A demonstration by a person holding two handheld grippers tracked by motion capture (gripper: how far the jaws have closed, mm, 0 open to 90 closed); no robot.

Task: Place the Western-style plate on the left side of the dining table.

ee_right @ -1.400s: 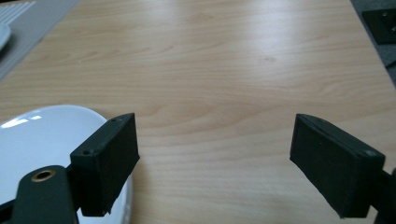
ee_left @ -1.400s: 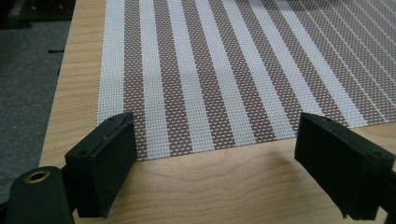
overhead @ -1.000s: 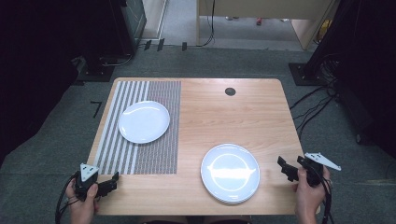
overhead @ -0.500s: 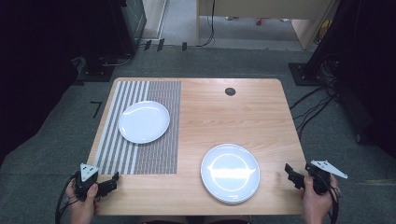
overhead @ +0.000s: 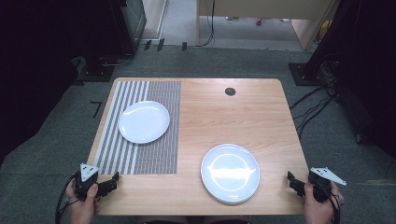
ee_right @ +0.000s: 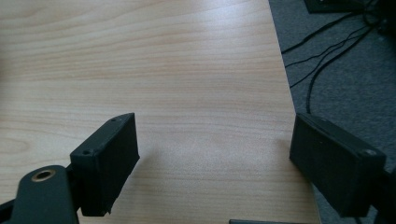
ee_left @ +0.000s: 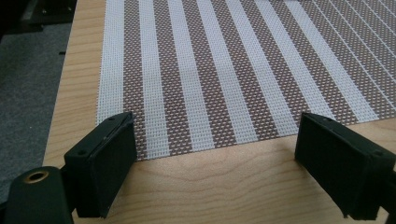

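The tabletop carries a striped mat on its left half. 1 white plate sits on the mat; a short stack of plates lies right of the mat, near the front edge. The left claw rests at the mat's front corner, jaws wide apart, empty. The right claw hovers at the tabletop's edge, right of the stack, also spread and empty. This looks like a pause between placements; next, the right claw likely needs to close on the stack's rim.
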